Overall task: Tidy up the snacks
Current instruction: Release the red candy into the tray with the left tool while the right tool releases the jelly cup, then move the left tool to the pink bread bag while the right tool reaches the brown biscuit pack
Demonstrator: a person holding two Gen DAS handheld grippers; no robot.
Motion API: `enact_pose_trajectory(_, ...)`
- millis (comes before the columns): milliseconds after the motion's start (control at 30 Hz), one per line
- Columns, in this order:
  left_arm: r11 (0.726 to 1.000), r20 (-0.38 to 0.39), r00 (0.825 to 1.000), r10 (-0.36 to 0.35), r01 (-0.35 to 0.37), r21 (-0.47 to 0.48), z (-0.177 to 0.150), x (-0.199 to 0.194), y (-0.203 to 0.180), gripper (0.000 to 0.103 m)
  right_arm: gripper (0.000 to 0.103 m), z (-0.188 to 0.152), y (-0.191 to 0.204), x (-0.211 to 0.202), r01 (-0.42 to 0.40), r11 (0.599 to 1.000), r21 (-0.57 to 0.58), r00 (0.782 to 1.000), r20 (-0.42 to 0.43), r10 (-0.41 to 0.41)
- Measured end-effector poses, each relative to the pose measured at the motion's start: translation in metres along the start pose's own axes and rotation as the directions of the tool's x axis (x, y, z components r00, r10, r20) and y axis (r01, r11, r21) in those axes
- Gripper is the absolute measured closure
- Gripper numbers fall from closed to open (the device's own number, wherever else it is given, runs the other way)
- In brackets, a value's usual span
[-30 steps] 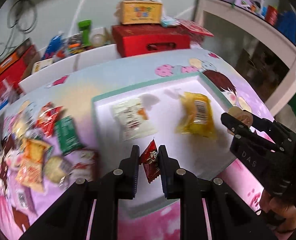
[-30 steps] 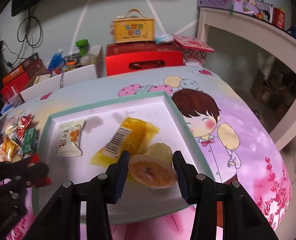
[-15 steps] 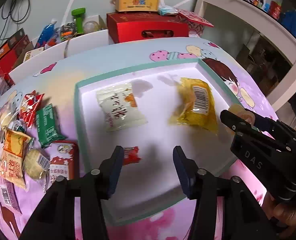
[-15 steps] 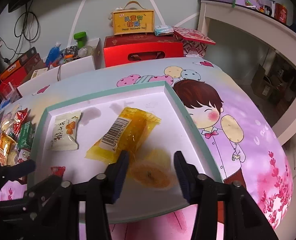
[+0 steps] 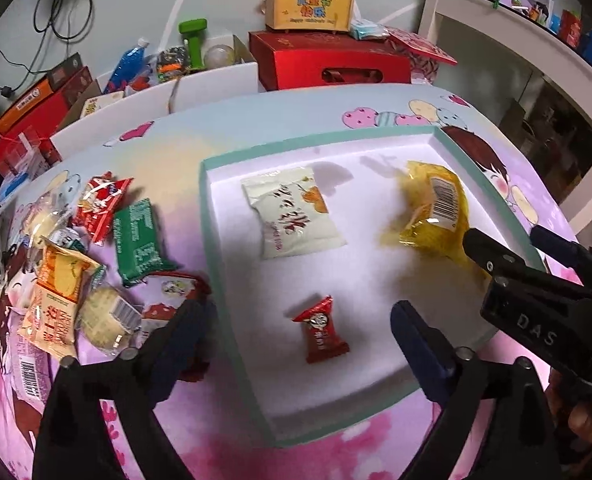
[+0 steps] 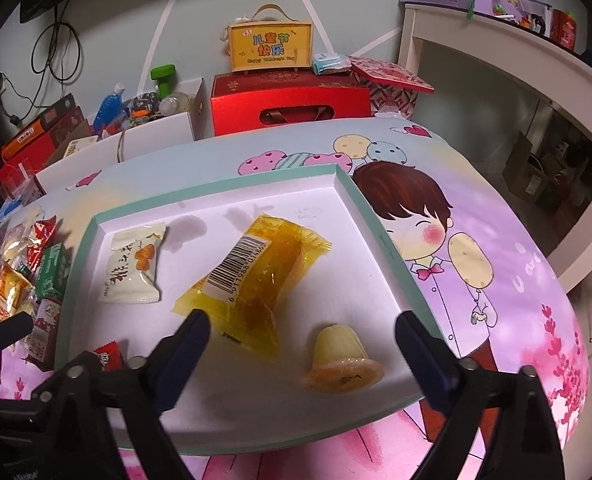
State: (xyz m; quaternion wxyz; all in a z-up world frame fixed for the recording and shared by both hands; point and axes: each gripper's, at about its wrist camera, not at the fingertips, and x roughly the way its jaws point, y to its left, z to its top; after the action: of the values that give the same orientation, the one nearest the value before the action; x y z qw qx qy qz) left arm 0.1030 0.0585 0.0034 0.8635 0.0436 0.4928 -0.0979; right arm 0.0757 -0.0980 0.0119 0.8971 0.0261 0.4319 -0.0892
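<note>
A white tray with a teal rim point(image 5: 231, 320) point(image 6: 388, 236) lies on the cartoon tablecloth. In it rest a white snack packet point(image 5: 291, 212) point(image 6: 133, 268), a yellow packet with a barcode point(image 5: 436, 208) point(image 6: 255, 276), a small red candy point(image 5: 322, 330) point(image 6: 107, 356) and a yellow jelly cup point(image 6: 342, 356) on its side. My left gripper point(image 5: 296, 344) is open above the red candy, touching nothing. My right gripper point(image 6: 302, 354) point(image 5: 508, 248) is open just over the jelly cup, holding nothing.
Several loose snacks point(image 5: 71, 276) point(image 6: 27, 276) are piled on the cloth left of the tray. Behind the table stand a red box point(image 5: 332, 64) with a yellow gift box point(image 6: 269, 46) on top and a white bin of clutter point(image 5: 167, 80). A white shelf point(image 6: 516, 52) is at right.
Both grippers opened wide and drew back. The left one let the red candy drop into the tray; the right one released the jelly cup, which now lies on its side.
</note>
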Motion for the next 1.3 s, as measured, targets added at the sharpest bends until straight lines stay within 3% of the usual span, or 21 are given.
enact_pose_trajectory(533, 0.998, 0.062, 0.998, 0.033, -0.030, -0.056, -0.003, -0.023, 0.039, 0.007, 0.000, 0.001, 0.010, -0.003, -0.039, 0.999, 0.016, 0.999, 0.038, 0.038)
enact_pose_trajectory(800, 0.986, 0.065, 0.993, 0.102, -0.092, -0.140, -0.009, -0.044, 0.093, 0.007, 0.000, 0.001, 0.024, -0.004, -0.075, 0.997, 0.016, 0.996, 0.049, 0.074)
enact_pose_trajectory(1133, 0.945, 0.056, 0.990, 0.132, -0.108, -0.308, -0.027, -0.060, 0.174, 0.007, 0.000, 0.009, 0.057, -0.021, -0.131, 0.991, -0.004, 0.987, 0.090, 0.131)
enact_pose_trajectory(1300, 0.898, 0.065, 0.988, 0.140, -0.098, -0.430, -0.039, -0.068, 0.220, 0.007, 0.000, 0.022, 0.095, -0.031, -0.187, 0.980, -0.063, 0.975, 0.109, 0.194)
